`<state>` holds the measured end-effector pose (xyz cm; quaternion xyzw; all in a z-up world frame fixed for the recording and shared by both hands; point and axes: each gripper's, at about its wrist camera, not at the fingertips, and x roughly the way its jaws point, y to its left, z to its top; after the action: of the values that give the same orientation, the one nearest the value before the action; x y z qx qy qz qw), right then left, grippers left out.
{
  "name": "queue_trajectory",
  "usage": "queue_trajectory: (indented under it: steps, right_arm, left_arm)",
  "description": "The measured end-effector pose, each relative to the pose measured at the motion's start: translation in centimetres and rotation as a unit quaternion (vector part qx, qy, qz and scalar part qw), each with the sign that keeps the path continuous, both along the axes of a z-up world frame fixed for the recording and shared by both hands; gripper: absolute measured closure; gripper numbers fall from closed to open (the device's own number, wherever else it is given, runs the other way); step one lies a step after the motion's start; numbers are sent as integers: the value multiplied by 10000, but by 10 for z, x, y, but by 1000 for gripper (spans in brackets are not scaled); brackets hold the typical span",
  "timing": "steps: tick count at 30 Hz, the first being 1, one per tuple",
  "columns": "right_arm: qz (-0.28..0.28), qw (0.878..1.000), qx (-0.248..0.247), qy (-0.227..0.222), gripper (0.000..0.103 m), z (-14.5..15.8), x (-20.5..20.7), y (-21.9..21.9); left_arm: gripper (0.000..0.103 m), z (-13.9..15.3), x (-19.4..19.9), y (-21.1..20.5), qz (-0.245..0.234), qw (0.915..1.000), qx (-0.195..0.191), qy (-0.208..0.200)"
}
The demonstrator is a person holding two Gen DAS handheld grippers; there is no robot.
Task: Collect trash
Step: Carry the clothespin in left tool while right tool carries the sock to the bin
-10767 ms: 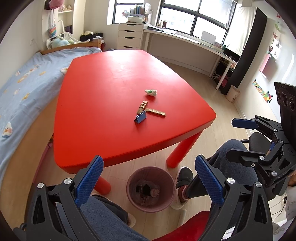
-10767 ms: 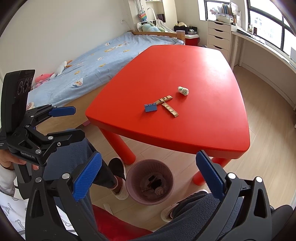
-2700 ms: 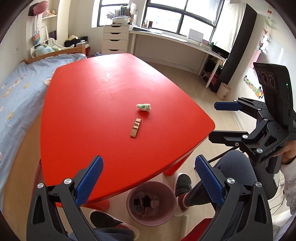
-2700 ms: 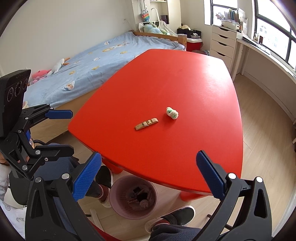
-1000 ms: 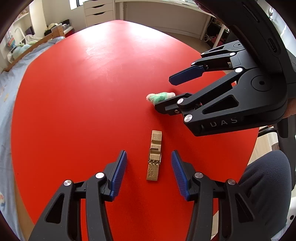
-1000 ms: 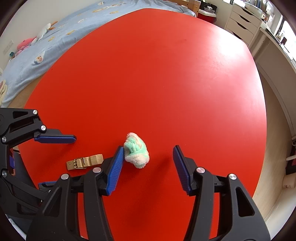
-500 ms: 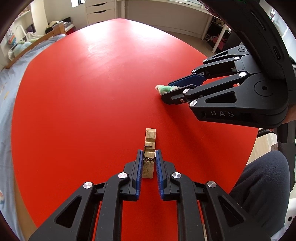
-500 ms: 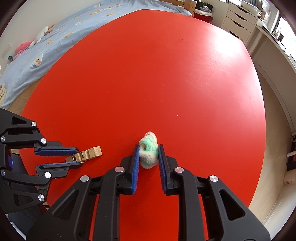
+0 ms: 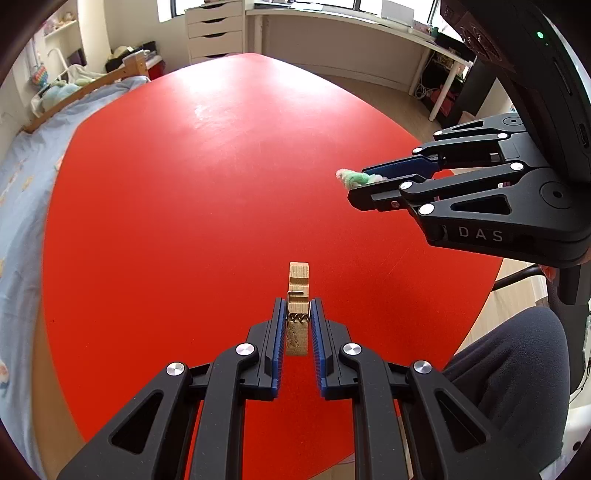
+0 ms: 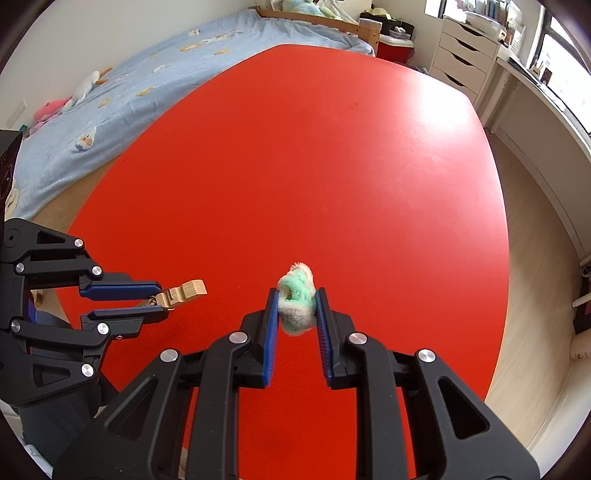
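Note:
My left gripper (image 9: 297, 310) is shut on a wooden clothespin (image 9: 297, 291) and holds it above the red table (image 9: 177, 192). The left gripper (image 10: 157, 299) and its clothespin (image 10: 183, 290) also show in the right wrist view. My right gripper (image 10: 295, 299) is shut on a fluffy green and white wad (image 10: 297, 295), held above the red table (image 10: 332, 166). In the left wrist view the right gripper (image 9: 356, 184) holds the wad (image 9: 352, 178) at the right.
A bed with a blue cover (image 10: 140, 81) runs along the table's left side. White drawers (image 9: 214, 29) and a long desk (image 9: 351, 26) stand by the windows. My knee (image 9: 517, 369) is at the table's near right edge. Wooden floor (image 10: 535, 258) lies to the right.
Both grippers have risen from the table with their loads. The clothespin and the wad have left the surface.

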<state>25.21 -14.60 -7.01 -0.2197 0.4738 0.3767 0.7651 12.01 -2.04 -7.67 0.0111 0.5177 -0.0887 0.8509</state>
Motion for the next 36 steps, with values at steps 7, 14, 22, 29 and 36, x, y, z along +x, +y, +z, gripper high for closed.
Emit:
queue_trajectory:
  steps: [7, 14, 22, 29, 36]
  right_arm:
    - [-21, 9991, 353, -252, 84, 31, -32, -19]
    - [-108, 9961, 759, -437, 84, 56, -69, -48]
    - [-204, 9918, 1104, -607, 84, 73, -119, -83]
    - [-245, 9896, 1292, -574, 84, 74, -157, -101]
    - [-236, 9890, 1350, -553, 84, 74, -186, -114]
  left_arm:
    - [89, 23, -30, 1, 102, 9996, -7, -268]
    - [89, 48, -64, -5, 159, 9980, 36, -605]
    - [89, 69, -104, -10, 233, 9953, -59, -933]
    - [89, 74, -132, -12, 260, 9939, -176, -1057]
    - [89, 74, -151, -12, 342, 9926, -317, -1117]
